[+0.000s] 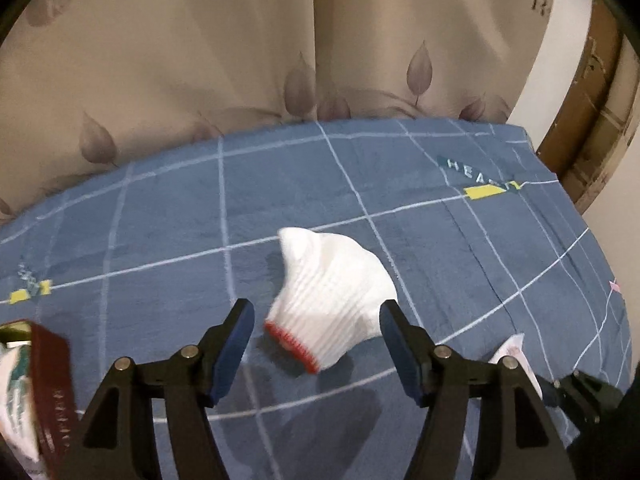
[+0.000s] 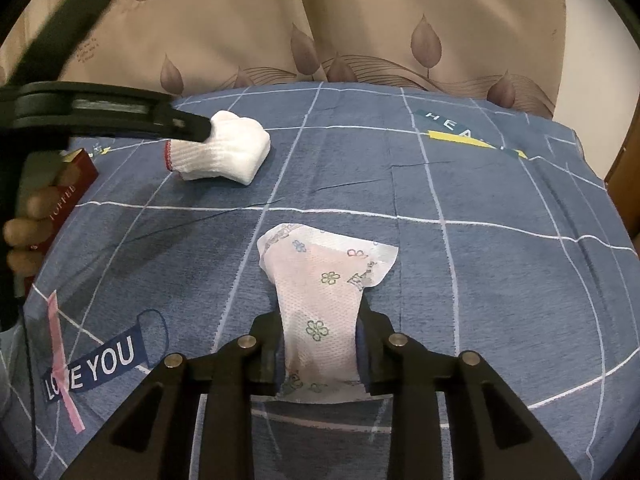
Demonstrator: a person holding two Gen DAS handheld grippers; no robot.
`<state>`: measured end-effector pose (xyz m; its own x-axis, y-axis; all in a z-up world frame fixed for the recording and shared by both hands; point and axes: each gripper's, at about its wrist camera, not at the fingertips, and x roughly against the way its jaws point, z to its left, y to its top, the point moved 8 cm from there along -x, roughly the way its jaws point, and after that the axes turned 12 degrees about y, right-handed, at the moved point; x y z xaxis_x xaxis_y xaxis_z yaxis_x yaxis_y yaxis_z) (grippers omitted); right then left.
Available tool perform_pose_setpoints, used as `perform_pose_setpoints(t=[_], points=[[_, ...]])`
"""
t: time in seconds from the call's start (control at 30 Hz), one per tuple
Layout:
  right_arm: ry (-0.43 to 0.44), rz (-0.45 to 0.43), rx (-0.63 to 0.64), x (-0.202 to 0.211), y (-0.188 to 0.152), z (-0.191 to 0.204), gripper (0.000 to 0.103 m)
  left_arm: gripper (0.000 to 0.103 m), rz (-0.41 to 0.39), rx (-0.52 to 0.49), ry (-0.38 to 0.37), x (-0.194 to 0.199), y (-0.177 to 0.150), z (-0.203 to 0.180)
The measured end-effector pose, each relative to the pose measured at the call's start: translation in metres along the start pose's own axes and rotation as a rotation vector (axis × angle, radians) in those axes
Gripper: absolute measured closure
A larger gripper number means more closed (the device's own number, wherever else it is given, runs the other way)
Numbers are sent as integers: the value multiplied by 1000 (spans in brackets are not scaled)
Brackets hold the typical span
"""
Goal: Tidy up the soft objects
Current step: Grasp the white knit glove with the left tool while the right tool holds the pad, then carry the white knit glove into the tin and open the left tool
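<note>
**Left wrist: jaws wide over the glove**

Left wrist view shows the left gripper [image 1: 316, 356] spread wide, nothing clamped, with the white glove [image 1: 334, 300] lying on the blue sheet [image 1: 160, 220] between and just ahead of its fingers. A red box [image 1: 50, 384] sits at the left. The right gripper [image 2: 318, 354] has the diaper [image 2: 324, 288] between its fingers, pads against its sides, its far end resting on the sheet.

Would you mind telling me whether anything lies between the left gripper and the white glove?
Nothing visible does. The left gripper is wide open, and the glove lies on the bedspread just ahead of its fingertips, its red cuff nearest them. The red box sits off to the side.
</note>
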<state>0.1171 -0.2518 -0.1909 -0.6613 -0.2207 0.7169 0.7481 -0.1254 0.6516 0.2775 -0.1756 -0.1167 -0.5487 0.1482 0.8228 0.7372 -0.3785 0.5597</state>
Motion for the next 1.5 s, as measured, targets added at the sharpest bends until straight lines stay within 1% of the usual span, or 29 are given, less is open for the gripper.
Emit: perform_pose_setpoints(t=[0.13, 0.2, 0.27, 0.3, 0.33, 0.4, 0.47, 0.57, 0.63, 0.77, 0.9, 1.03, 1.1, 1.33, 1.4, 1.5], points=[[-2, 2, 4, -1, 0, 1, 74, 36, 52, 50, 23, -28, 2, -2], [-4, 3, 7, -1, 0, 2, 72, 36, 76, 86, 10, -38, 2, -5], [-8, 4, 12, -2, 0, 3, 72, 37, 69, 133, 18, -43, 1, -3], [-6, 4, 10, -2, 0, 2, 72, 49, 67, 143, 13, -42, 0, -3], [-4, 3, 8, -2, 0, 2, 72, 54, 59, 144, 9, -41, 0, -3], [-3, 3, 6, -1, 0, 2, 71, 72, 50, 117, 25, -37, -1, -3], [-6, 4, 8, -2, 0, 2, 71, 75, 42, 107, 19, -30, -2, -3], [-15, 6, 15, -2, 0, 3, 71, 76, 48, 132, 16, -20, -6, -1], [-21, 7, 19, -3, 0, 4, 71, 76, 36, 146, 32, -12, -8, 1], [-31, 9, 26, -3, 0, 4, 71, 76, 10, 158, 40, 12, -16, 4], [-34, 10, 28, -3, -1, 4, 71, 76, -35, 149, 56, 45, -24, 9], [-40, 11, 31, -3, -1, 4, 71, 76, -73, 164, 79, 74, -36, 19], [-42, 11, 32, -3, -1, 4, 72, 76, -90, 164, 115, 89, -43, 27], [-45, 12, 33, -2, -2, 4, 72, 76, -127, 149, 147, 138, -68, 44], [-43, 12, 32, -2, -2, 3, 72, 76, -129, 147, 147, 150, -74, 49], [-44, 12, 33, -2, -2, 4, 72, 76, -134, 183, 123, 164, -79, 56]])
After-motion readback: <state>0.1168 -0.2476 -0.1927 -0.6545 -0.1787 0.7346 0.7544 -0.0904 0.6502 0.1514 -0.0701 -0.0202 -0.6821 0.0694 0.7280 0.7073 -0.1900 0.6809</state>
